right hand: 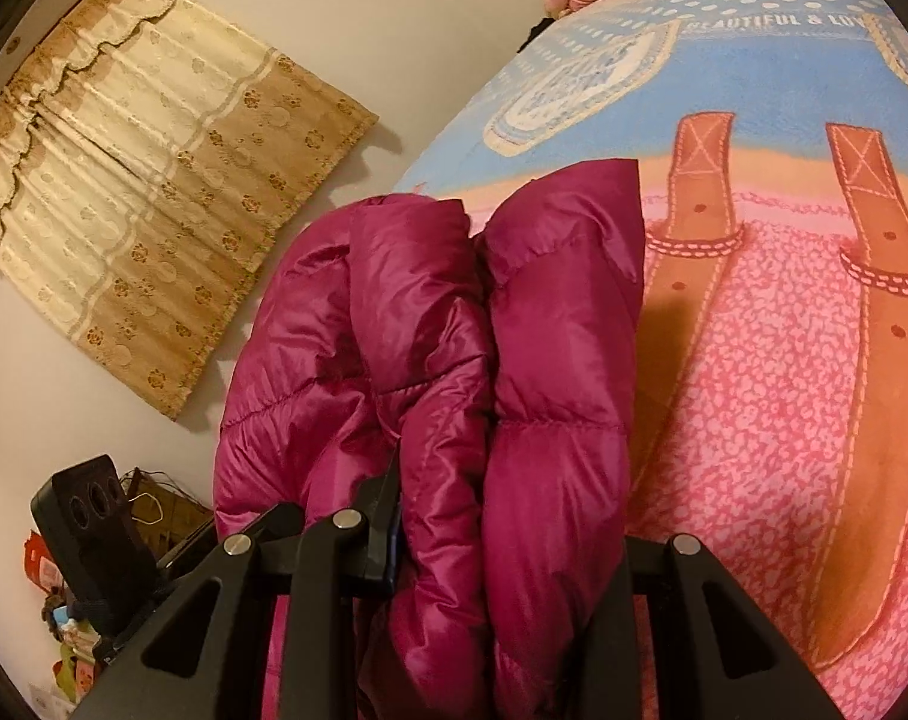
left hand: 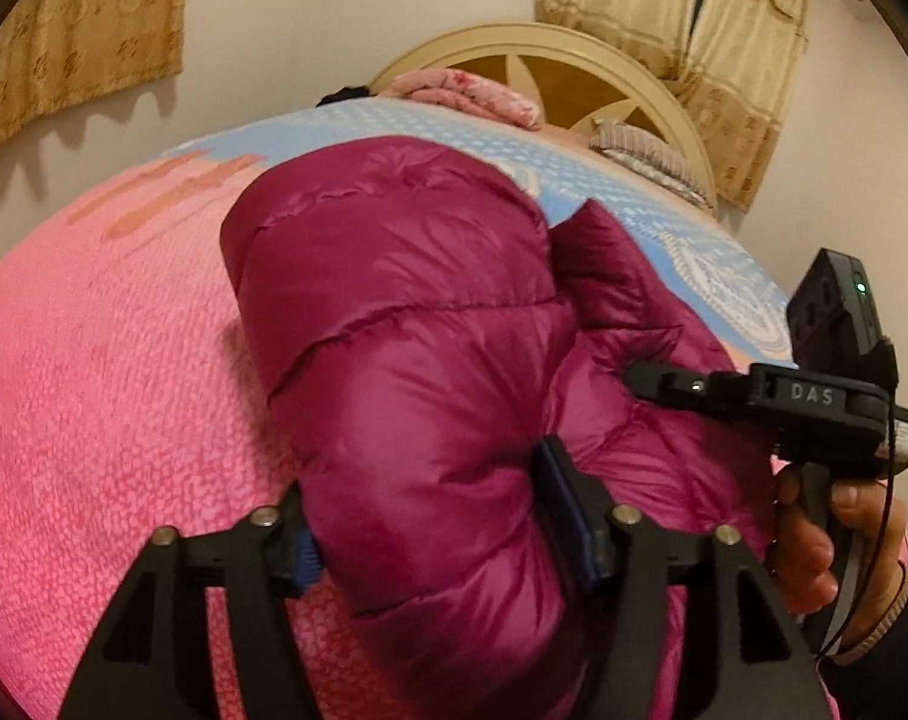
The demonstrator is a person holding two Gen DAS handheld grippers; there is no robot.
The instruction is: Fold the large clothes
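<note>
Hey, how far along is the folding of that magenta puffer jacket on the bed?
Mostly done: the puffer jacket is already a thick, layered bundle. In hand: the left gripper and right gripper each clamp padded folds. Left: setting it down flat on the pink bedspread and letting go.

Puffy jacket folds hid my right gripper's right finger; its hem ran off-frame.

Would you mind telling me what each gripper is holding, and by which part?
Both hold the magenta puffer jacket: the left gripper clamps a thick folded bundle of it, the right gripper likewise grips bunched quilted layers.
</note>
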